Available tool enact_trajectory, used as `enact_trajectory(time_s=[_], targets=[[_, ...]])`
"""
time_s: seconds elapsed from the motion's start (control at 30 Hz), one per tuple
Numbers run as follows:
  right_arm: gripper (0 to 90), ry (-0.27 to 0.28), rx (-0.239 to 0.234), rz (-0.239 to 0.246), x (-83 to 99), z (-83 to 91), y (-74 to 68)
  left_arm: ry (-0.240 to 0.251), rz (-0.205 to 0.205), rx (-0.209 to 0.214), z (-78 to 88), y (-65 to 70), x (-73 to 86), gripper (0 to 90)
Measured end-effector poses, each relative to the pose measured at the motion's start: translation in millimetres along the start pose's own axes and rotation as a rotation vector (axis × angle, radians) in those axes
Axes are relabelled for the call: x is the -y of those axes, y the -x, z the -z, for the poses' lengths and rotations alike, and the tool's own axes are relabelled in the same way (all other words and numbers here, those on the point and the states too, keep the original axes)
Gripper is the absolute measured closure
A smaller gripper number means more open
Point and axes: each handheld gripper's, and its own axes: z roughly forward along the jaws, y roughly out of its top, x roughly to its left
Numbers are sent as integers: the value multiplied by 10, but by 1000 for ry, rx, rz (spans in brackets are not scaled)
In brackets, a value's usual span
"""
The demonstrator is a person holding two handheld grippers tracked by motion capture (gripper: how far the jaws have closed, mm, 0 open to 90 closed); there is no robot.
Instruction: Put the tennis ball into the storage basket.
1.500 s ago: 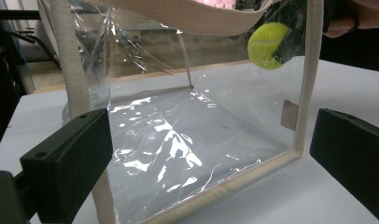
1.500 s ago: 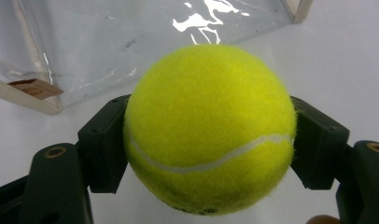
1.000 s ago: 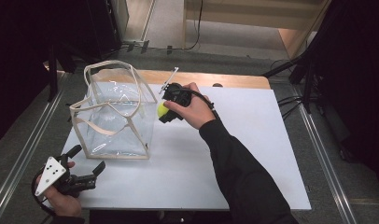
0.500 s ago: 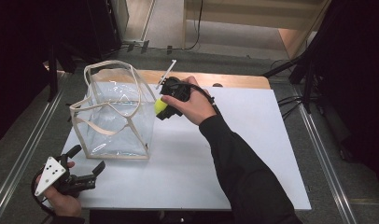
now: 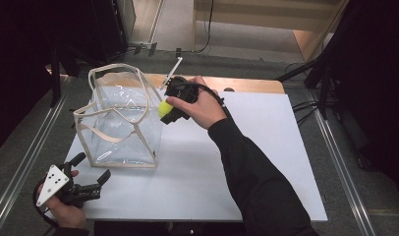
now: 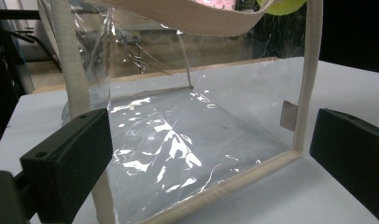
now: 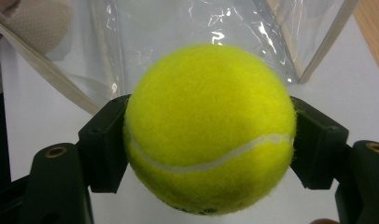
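A yellow tennis ball (image 5: pixel 164 108) (image 7: pixel 208 128) is clamped in my right gripper (image 5: pixel 174 106), held in the air just right of the top rim of a clear plastic tote bag (image 5: pixel 121 120) with beige webbing edges and handles. The bag (image 6: pixel 187 126) stands upright and open on the white table (image 5: pixel 246 162). My left gripper (image 5: pixel 92 177) rests at the table's front left corner, jaws wide open with nothing between them, pointing at the bag's near side. Through the bag's top, the ball (image 6: pixel 283 5) peeks in the left gripper view.
A wooden strip (image 5: pixel 246 86) runs along the table's far edge. Metal rails (image 5: pixel 335 147) flank the table on both sides. Black stands and cables (image 5: pixel 315 73) sit at the far right. The white surface right of the bag is bare.
My right gripper has carried the ball a little to the left and upward, closer to the bag's top rim. The left gripper has stayed put.
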Motion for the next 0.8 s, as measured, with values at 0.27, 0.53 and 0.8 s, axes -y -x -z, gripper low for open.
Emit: enact_trajectory(time_s=[0.27,0.53,0.8], targets=[[235,15,0,16,-59,126,-22,1,3,-1,-3,4,1,0],[236,32,-8,17,-126,237,-44,-1,2,-1,-1,4,0,0],[236,33,-10,29,-190,311,-56,0,2,0,0,3,0,0]])
